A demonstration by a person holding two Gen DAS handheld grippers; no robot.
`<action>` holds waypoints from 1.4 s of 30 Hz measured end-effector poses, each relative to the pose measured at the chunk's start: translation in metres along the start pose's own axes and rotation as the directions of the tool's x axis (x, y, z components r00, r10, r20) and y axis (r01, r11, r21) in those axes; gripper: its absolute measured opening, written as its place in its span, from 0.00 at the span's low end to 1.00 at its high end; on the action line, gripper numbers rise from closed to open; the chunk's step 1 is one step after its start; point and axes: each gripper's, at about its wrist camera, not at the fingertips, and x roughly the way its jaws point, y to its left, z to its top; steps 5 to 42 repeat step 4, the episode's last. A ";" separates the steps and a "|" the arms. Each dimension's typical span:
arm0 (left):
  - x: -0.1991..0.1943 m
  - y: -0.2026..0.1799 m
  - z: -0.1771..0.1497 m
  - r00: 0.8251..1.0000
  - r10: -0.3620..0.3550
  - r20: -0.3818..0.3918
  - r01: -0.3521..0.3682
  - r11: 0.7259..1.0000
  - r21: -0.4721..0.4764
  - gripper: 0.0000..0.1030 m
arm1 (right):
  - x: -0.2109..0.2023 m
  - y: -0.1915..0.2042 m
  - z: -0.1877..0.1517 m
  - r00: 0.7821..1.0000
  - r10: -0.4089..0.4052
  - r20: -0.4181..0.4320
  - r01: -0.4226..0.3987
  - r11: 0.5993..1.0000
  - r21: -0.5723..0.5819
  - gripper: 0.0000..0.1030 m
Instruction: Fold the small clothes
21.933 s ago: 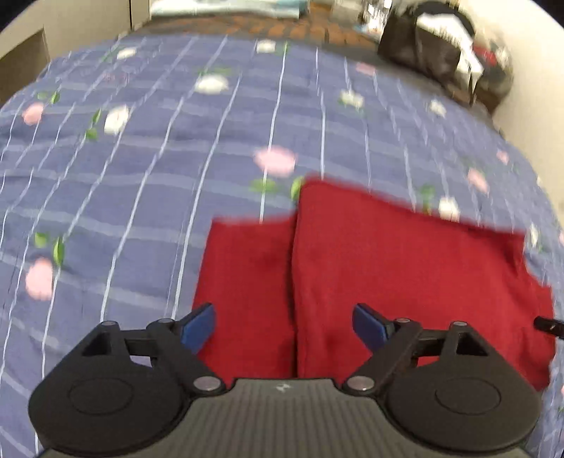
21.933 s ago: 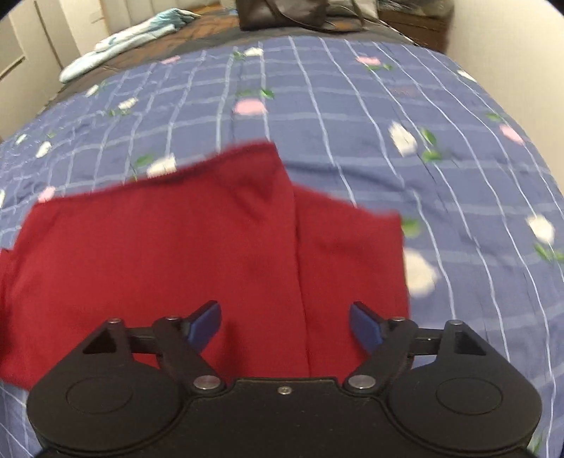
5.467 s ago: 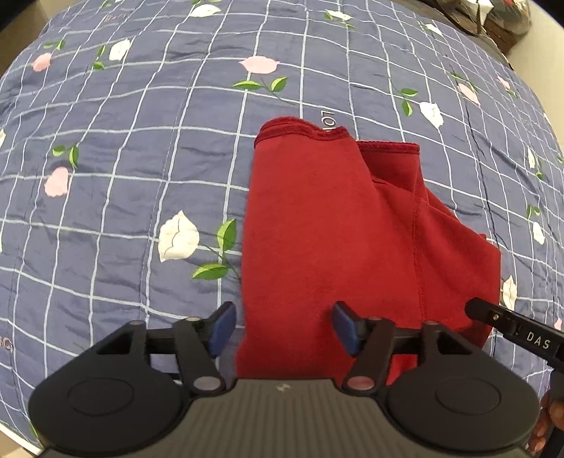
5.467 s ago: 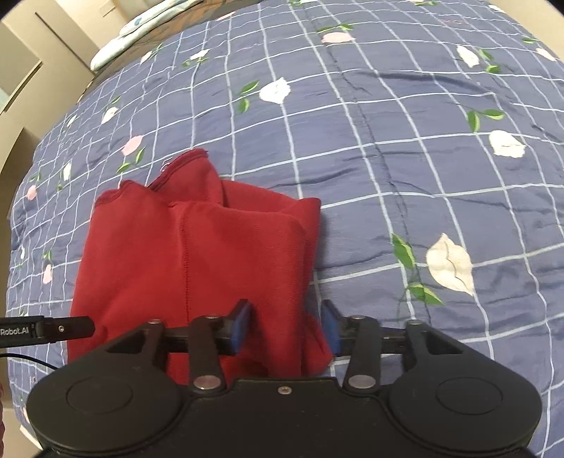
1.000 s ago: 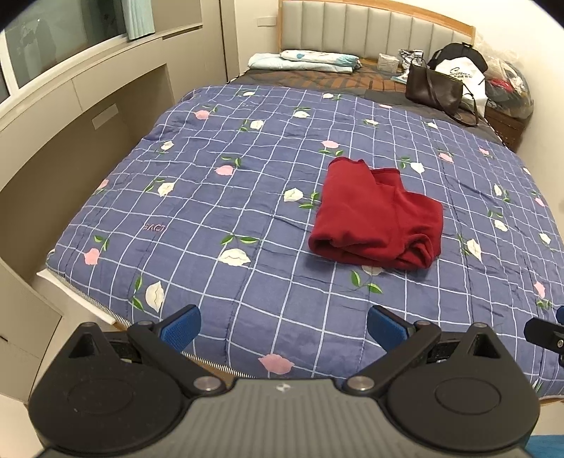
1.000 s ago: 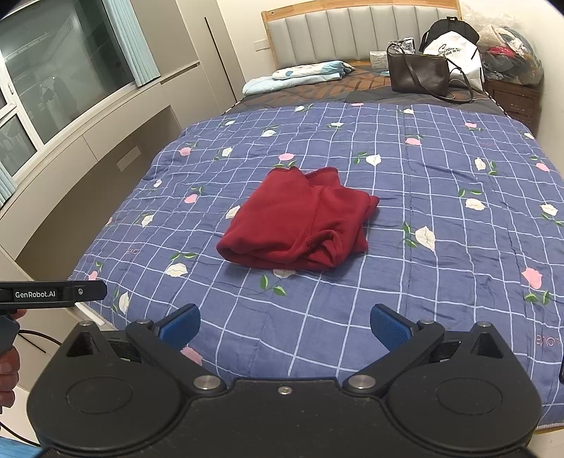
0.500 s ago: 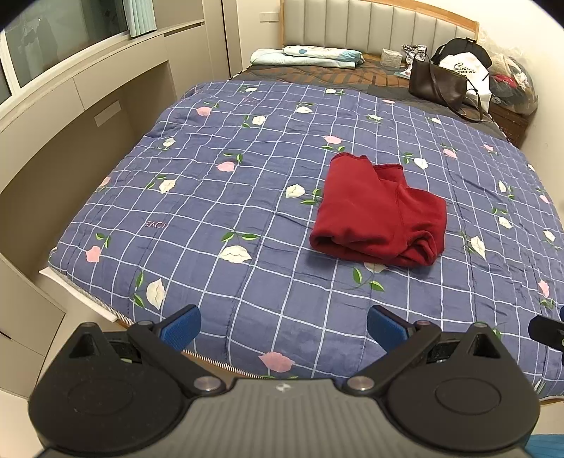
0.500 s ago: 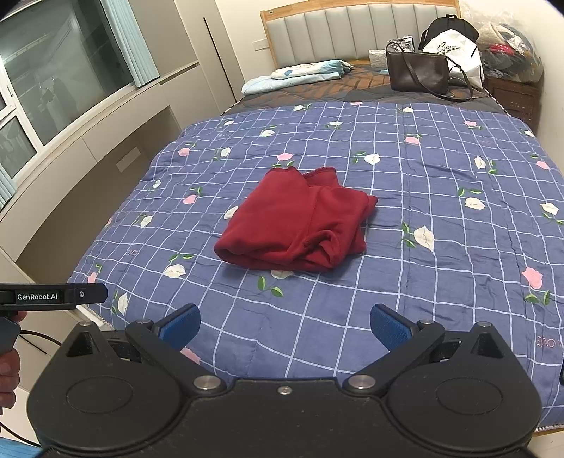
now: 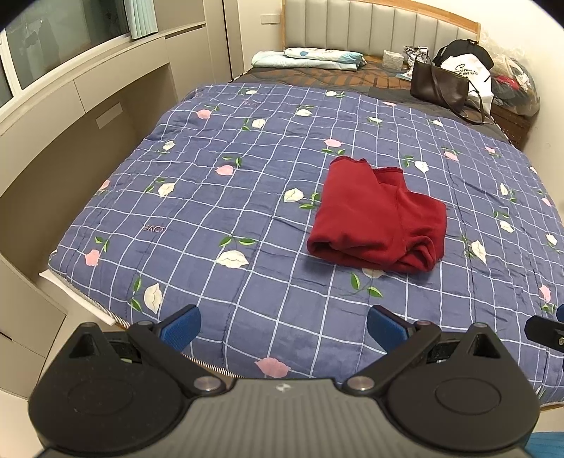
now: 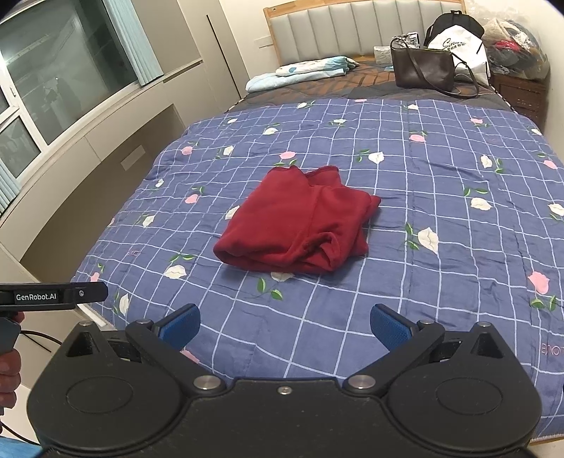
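A red garment [image 9: 379,215] lies folded into a thick, compact bundle near the middle of a bed [image 9: 246,183] covered by a blue quilt with a white grid and scattered pink and white flowers. The bundle's rounded folded edge faces the foot of the bed, and a hemmed edge shows at its far end, toward the headboard [image 9: 380,31].

The left tongs [image 9: 282,326] hang above the foot of the bed with their blue-padded fingers spread wide apart and nothing between them, well apart from the garment. The right tongs [image 10: 284,326] are likewise wide apart and empty, held back over the foot of the bed.

At the left edge of the right wrist view, a hand [image 10: 8,366] grips the other tool's handle. Near the headboard sit a dark handbag [image 9: 439,86], a white bag [image 9: 467,75] and a folded pale blue blanket [image 9: 310,58].
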 end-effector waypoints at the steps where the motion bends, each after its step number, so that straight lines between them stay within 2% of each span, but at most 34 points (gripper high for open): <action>1: 0.000 -0.001 0.001 1.000 0.001 0.000 -0.001 1.000 0.000 1.00 | 0.001 -0.001 0.001 1.000 0.002 -0.001 -0.002 1.000 0.001 0.99; 42: 0.002 -0.003 0.003 1.000 0.005 -0.006 -0.005 1.000 0.002 1.00 | 0.002 -0.003 0.002 1.000 0.001 -0.004 -0.001 1.000 0.008 0.99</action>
